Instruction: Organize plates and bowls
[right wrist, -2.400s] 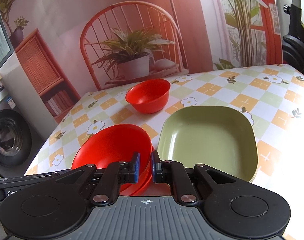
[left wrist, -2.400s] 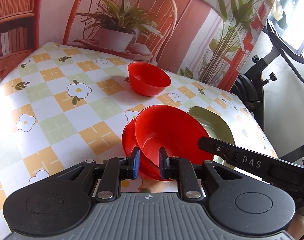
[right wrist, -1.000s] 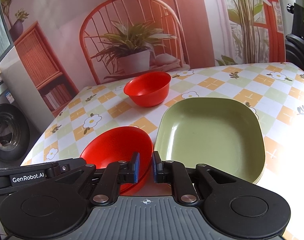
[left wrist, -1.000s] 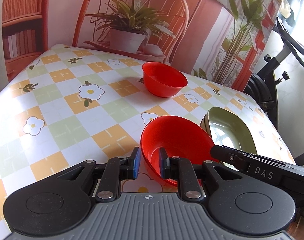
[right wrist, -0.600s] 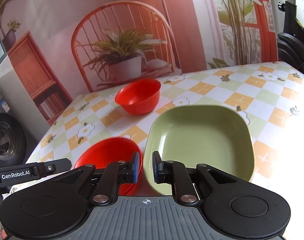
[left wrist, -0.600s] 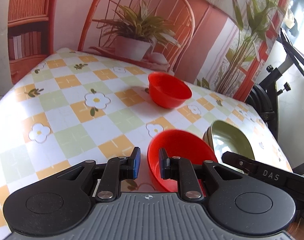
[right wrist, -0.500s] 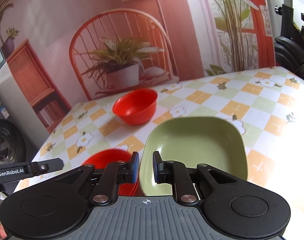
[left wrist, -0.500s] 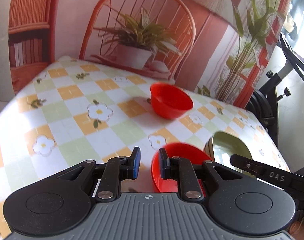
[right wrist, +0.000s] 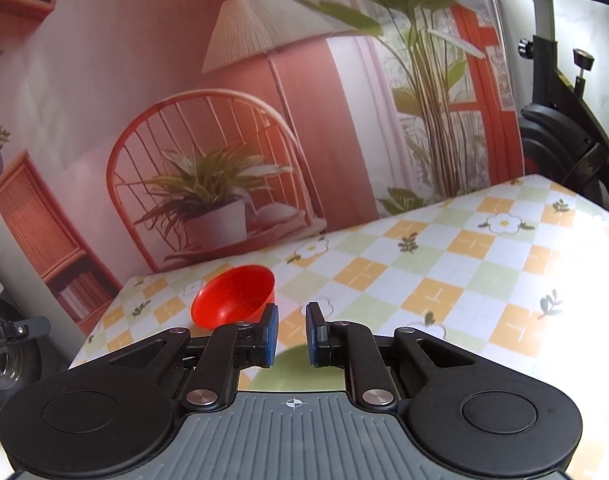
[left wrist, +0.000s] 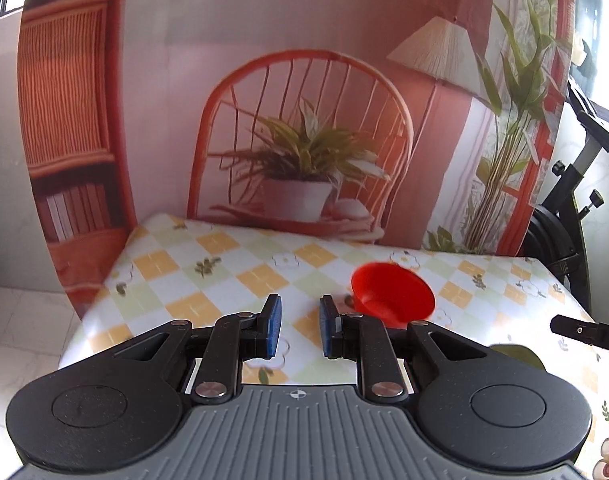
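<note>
The red bowl (left wrist: 392, 295) looks like smooth, glossy plastic, and the checked tablecloth (right wrist: 456, 276) under it has a slight sheen.

I see both wrist views raised above the table (left wrist: 232, 264), facing the backdrop; both share the red bowl (left wrist: 392, 294) at mid-frame.

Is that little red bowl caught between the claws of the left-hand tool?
No, the left gripper is open with nothing between its fingers, and the red bowl sits on the table beyond it.
</note>
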`<action>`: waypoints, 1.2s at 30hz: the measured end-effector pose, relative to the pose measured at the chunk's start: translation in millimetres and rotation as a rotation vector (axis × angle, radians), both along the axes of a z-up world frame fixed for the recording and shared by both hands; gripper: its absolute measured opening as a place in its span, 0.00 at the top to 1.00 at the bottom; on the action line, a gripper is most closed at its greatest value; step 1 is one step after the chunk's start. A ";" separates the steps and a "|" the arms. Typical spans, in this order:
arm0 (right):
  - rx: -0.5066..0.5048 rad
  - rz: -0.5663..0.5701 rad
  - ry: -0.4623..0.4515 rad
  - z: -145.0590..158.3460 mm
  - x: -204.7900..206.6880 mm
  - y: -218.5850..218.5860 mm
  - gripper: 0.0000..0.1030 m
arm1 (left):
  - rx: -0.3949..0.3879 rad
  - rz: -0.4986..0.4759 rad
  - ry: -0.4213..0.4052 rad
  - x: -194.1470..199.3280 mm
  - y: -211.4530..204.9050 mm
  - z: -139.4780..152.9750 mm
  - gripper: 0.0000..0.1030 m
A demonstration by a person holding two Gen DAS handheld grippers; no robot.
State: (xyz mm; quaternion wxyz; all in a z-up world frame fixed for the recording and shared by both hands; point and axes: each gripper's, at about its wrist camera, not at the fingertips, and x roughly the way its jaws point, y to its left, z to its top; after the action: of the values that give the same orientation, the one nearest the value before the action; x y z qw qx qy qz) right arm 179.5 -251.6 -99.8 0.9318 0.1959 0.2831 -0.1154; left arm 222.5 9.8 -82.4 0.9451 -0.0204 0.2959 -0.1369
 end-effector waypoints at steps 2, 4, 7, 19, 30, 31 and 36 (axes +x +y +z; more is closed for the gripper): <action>-0.017 0.008 -0.002 2.2 4.6 -2.5 0.85 | -0.006 -0.001 -0.009 7.1 -0.3 6.6 0.79; -0.034 0.021 0.001 4.8 11.2 -3.3 0.85 | -0.012 -0.006 -0.012 12.1 -1.2 10.0 0.79; -0.057 0.046 0.001 6.9 21.4 -1.5 0.84 | -0.003 -0.018 -0.026 19.6 -6.1 13.3 0.79; -0.051 0.176 0.091 -14.1 79.2 15.9 0.81 | 0.018 -0.075 0.064 72.7 -37.1 -16.0 0.78; 0.053 0.166 0.169 -39.1 138.0 7.1 0.81 | -0.108 -0.128 0.255 133.9 -70.2 -72.6 0.78; 0.060 0.166 0.182 -42.6 143.0 7.1 0.81 | -0.104 -0.132 0.263 137.1 -73.3 -76.4 0.78; 0.086 0.160 0.230 -56.8 162.0 4.3 0.81 | -0.104 -0.139 0.301 149.0 -82.9 -91.9 0.78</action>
State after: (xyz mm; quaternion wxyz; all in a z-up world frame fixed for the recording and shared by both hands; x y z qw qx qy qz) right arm 341.5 -247.2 -156.6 0.8902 0.1981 0.4073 -0.0501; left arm 371.5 -73.1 -174.3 0.8762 -0.0689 0.4272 -0.2123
